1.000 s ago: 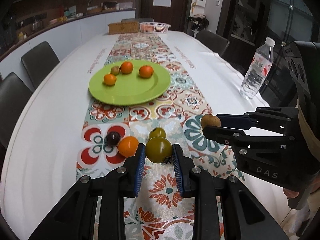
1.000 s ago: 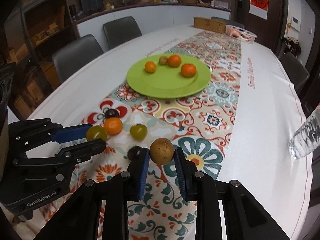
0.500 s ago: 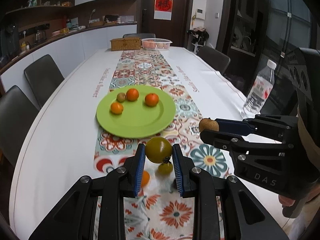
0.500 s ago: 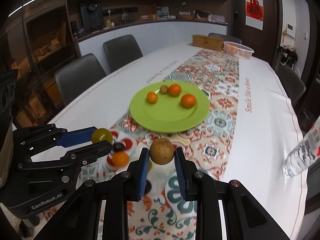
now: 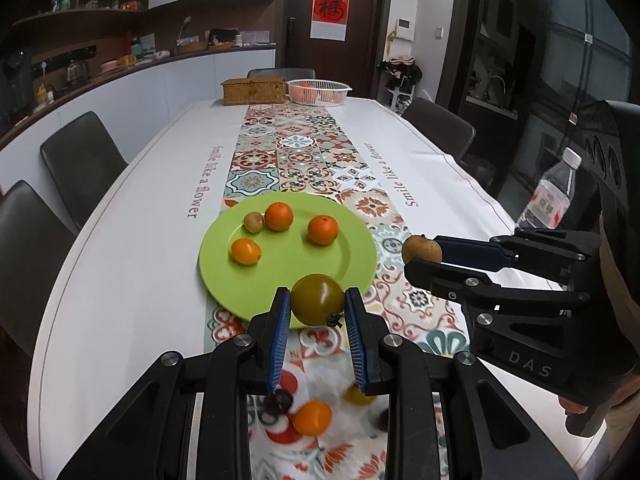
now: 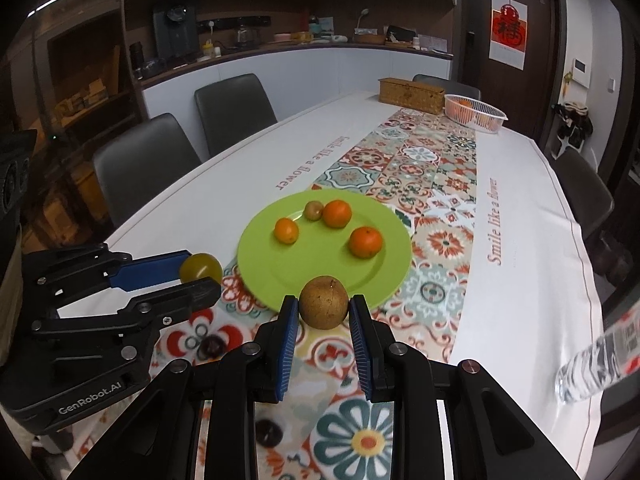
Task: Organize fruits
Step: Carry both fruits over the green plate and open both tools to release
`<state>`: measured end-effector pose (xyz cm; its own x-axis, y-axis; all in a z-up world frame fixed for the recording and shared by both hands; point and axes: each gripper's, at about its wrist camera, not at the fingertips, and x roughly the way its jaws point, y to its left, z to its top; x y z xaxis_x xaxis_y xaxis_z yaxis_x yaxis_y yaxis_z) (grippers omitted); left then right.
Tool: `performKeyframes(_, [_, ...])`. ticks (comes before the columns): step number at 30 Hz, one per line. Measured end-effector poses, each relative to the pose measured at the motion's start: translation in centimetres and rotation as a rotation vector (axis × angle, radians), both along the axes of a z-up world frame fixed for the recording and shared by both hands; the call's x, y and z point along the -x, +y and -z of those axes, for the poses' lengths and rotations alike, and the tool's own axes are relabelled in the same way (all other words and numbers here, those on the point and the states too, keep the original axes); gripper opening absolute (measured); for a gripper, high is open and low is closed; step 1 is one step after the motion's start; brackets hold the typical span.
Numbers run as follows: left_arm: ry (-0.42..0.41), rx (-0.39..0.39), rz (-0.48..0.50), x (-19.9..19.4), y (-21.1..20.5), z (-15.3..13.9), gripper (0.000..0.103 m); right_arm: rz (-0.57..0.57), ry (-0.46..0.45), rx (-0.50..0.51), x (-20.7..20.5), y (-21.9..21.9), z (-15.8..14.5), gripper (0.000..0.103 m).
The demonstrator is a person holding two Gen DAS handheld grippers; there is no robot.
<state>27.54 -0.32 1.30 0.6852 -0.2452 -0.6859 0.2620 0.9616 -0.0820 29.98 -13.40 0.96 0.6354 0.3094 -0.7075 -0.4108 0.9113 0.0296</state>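
left gripper (image 5: 317, 306) is clamped on a round olive-green tomato (image 5: 317, 299), held above the near rim of the round lime-green plate (image 5: 348, 256). right gripper (image 6: 324, 310) is clamped on a round brown russet fruit (image 6: 324, 302), also at the plate's near edge. three orange tangerines (image 5: 323, 230) and one small brown-green fruit (image 5: 253, 222) lie on the plate. loose fruits, including an orange one (image 5: 312, 417), sit on the patterned table runner (image 5: 296, 148) below the grippers.

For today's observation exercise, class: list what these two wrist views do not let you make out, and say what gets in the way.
- Left wrist view: the loose fruits on the runner, such as the orange fruit, are blurred and partly hidden behind the left claw.
- Right wrist view: the water bottle is blurred and cut off by the frame edge.
- Both views: the white basket's contents are too small to identify.
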Motion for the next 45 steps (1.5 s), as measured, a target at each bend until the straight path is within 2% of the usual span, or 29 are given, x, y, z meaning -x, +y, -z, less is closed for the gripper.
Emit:
performKeyframes(14, [0.062, 0.032, 0.037, -6.4, 1.1, 3.0, 0.027, -0.008, 0.034, 0.022, -5.7, 1.6, 2.1, 0.027])
performKeyframes(28, [0.147, 0.025, 0.044, -11.3, 1.0, 6.9, 0.027, 0.008, 0.112, 0.038, -10.5, 1.4, 6.1, 0.027])
performKeyframes(37, [0.179, 0.030, 0.042, -12.7, 1.0, 8.1, 0.027, 0.005, 0.152, 0.023, -11.8, 1.6, 7.6, 0.027])
performKeyframes(43, [0.165, 0.014, 0.036, -12.5, 1.1, 7.7, 0.030, 0.017, 0.150, 0.024, -12.1, 1.5, 7.7, 0.028])
performKeyframes(45, [0.155, 0.008, 0.030, -12.1, 1.3, 7.3, 0.031, 0.019, 0.150, 0.025, -12.1, 1.5, 7.6, 0.031])
